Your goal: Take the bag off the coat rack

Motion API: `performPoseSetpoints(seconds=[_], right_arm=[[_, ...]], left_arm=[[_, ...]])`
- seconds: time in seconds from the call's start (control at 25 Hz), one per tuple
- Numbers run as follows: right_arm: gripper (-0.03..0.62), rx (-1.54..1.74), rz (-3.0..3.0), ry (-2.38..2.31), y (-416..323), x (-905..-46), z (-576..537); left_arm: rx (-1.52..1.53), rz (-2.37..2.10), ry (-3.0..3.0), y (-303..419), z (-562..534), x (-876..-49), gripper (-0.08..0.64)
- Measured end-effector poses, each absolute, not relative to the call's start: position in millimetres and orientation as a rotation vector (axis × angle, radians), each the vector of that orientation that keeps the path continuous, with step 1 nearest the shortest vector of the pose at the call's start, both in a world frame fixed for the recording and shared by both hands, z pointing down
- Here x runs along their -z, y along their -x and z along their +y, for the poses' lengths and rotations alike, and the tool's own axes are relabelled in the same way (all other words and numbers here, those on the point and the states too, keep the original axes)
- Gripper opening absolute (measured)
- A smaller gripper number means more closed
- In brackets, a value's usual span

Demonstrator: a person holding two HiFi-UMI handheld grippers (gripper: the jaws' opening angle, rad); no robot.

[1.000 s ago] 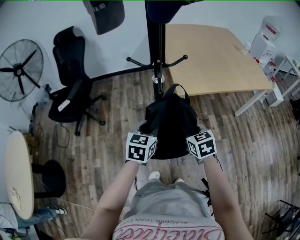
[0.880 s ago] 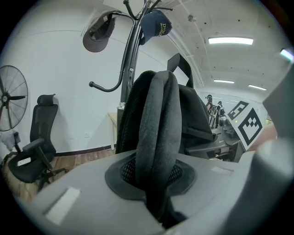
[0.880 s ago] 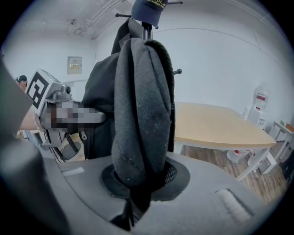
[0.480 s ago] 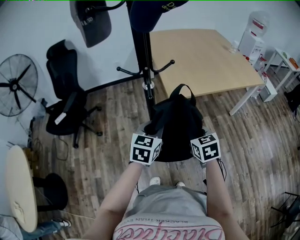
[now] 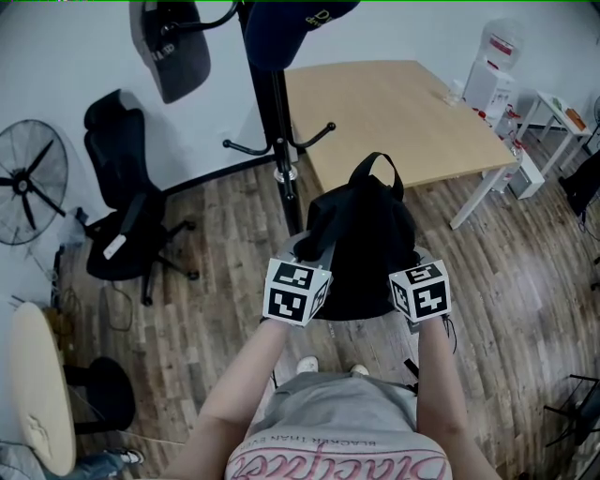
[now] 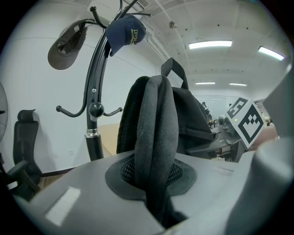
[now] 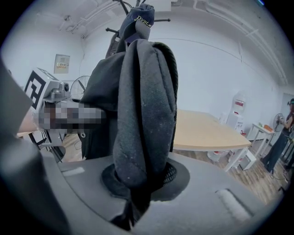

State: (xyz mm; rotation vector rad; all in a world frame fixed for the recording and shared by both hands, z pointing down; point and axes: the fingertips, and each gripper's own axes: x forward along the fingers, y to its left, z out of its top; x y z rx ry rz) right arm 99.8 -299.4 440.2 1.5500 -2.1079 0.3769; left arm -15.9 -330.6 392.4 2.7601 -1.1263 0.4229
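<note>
A black backpack (image 5: pixel 367 246) hangs in front of me, off the coat rack (image 5: pixel 278 150), which stands just to its left. My left gripper (image 5: pixel 298 292) is shut on one padded shoulder strap (image 6: pixel 155 137), which runs up between its jaws. My right gripper (image 5: pixel 420 291) is shut on the other padded strap (image 7: pixel 144 119). The bag's top handle (image 5: pixel 375 173) points toward the table. A grey cap (image 5: pixel 173 47) and a navy cap (image 5: pixel 281 23) still hang on the rack's upper hooks. The jaws themselves are hidden under the marker cubes in the head view.
A light wooden table (image 5: pixel 394 112) stands behind the bag, with a water dispenser (image 5: pixel 487 66) at its far right corner. A black office chair (image 5: pixel 122 206) and a floor fan (image 5: pixel 33 178) are at the left. A round pale table (image 5: pixel 37 384) is near my left side.
The bag and both grippers have moved right, away from the rack's pole. The grips on the straps look unchanged.
</note>
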Motion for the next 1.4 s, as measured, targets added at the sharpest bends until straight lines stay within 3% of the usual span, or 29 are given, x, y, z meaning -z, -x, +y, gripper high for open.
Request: performPoseSetpoints(seconds=[0.88, 1.4], right_arm=[[0.034, -0.228, -2.094, -1.822, -141, -335, -297], [0.034, -0.187, -2.094, -1.890, -156, -315, -289]], left_arm=[[-0.178, -1.087, -2.981, -27, -336, -288, 0.072], [-0.119, -1.056, -3.028, -43, -332, -267, 0.072]])
